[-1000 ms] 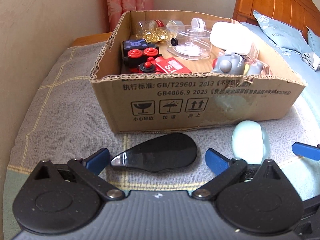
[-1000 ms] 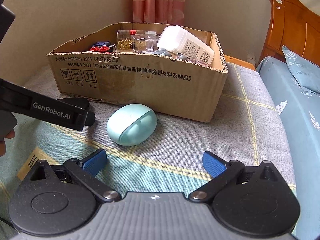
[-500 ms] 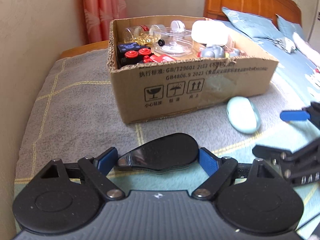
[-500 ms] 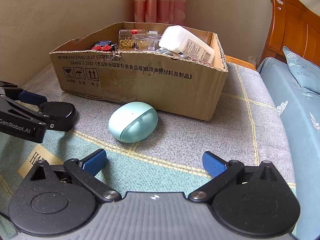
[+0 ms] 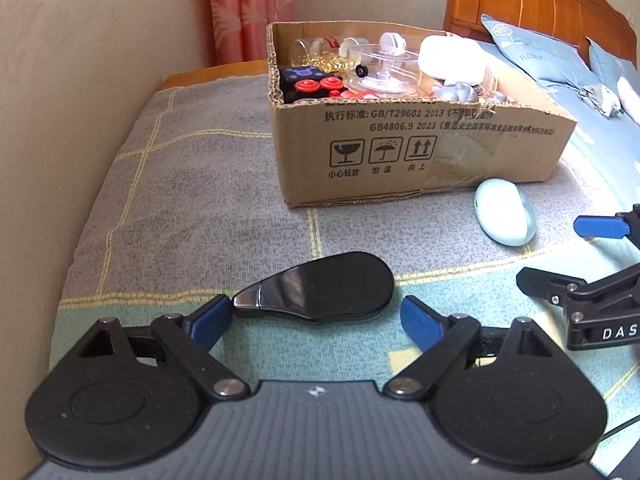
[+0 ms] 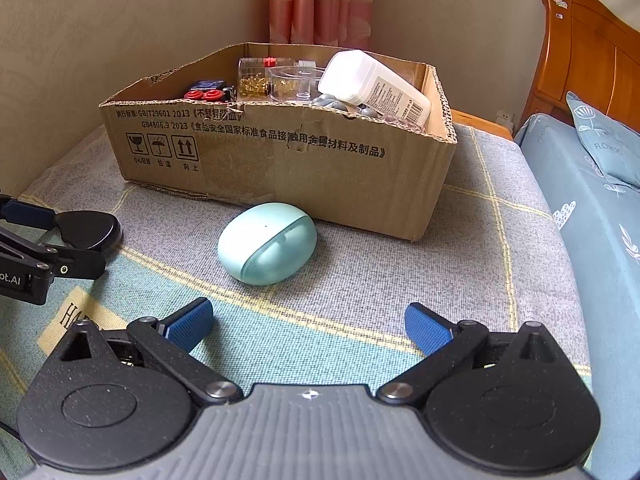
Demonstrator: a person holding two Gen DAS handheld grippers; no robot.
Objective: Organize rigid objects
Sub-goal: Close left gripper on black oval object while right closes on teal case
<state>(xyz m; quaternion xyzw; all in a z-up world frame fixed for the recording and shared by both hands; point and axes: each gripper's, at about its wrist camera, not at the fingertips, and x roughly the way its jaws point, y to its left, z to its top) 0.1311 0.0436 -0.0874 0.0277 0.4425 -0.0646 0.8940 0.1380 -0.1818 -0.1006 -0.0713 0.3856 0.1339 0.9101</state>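
Your left gripper (image 5: 316, 316) sat low over the blanket-covered surface (image 5: 180, 200), near its front left part. Jaws spread wide, a blue pad at each end of the black teardrop-shaped case (image 5: 320, 290). The left pad was touching or just shy of the case's narrow silvery tip; the right pad stood apart from the rounded end. The case lay flat on the blanket, not lifted.

Your right gripper (image 6: 308, 326) hovered with jaws wide apart and nothing between them. The mint-green oval case (image 6: 267, 243) lay just beyond its pads, close against the front wall of the cardboard box (image 6: 320, 168).

The box stood toward the back of the surface, near the curtain (image 6: 320, 4), already holding a white bottle (image 6: 374, 84), clear plastic containers (image 5: 380, 70) and red-and-black toy pieces (image 5: 312, 86).
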